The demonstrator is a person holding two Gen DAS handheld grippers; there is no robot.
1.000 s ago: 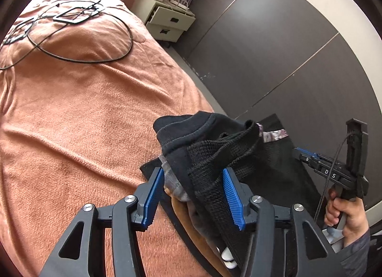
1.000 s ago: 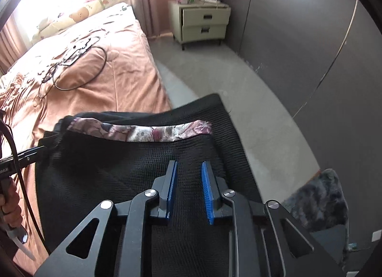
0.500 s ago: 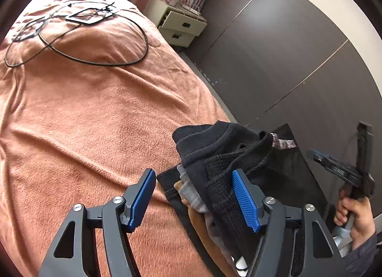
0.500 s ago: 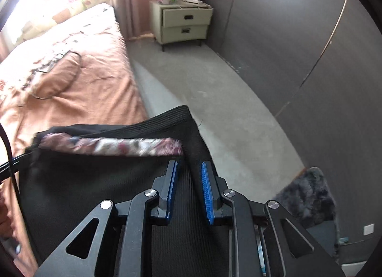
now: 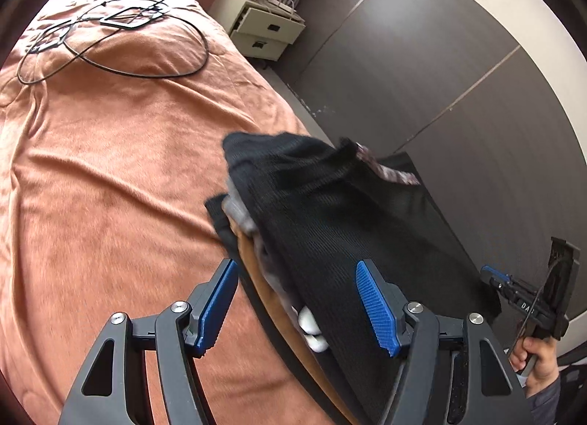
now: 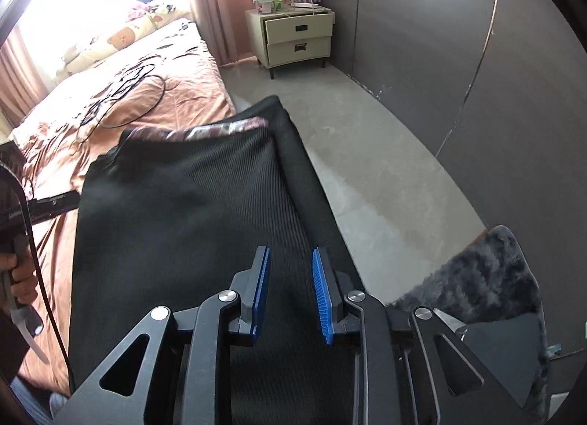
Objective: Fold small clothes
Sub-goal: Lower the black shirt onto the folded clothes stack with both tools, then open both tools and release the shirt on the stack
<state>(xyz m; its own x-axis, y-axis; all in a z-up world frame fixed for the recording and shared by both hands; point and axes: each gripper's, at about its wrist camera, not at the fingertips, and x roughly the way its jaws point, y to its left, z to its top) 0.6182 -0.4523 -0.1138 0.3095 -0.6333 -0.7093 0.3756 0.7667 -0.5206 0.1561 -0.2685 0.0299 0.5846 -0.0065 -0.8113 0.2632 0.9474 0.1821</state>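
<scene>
- Black ribbed knit garment lies bunched at the bed's near edge, partly overhanging the floor.
- Left gripper: jaws wide, straddling cloth, not pinching.
- Right gripper: jaws opening, garment beneath, released.
- Judged step: regrasp; next, spread flat.

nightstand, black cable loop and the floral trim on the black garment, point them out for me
nightstand [image 6: 298,44], right wrist view, lower drawer front
cable loop [image 5: 200,40], left wrist view, right bend, on the bed
floral trim [image 6: 220,130], right wrist view, middle of the strip

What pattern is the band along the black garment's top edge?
A pink-and-white floral print on the band; the right wrist view shows it best.
</scene>
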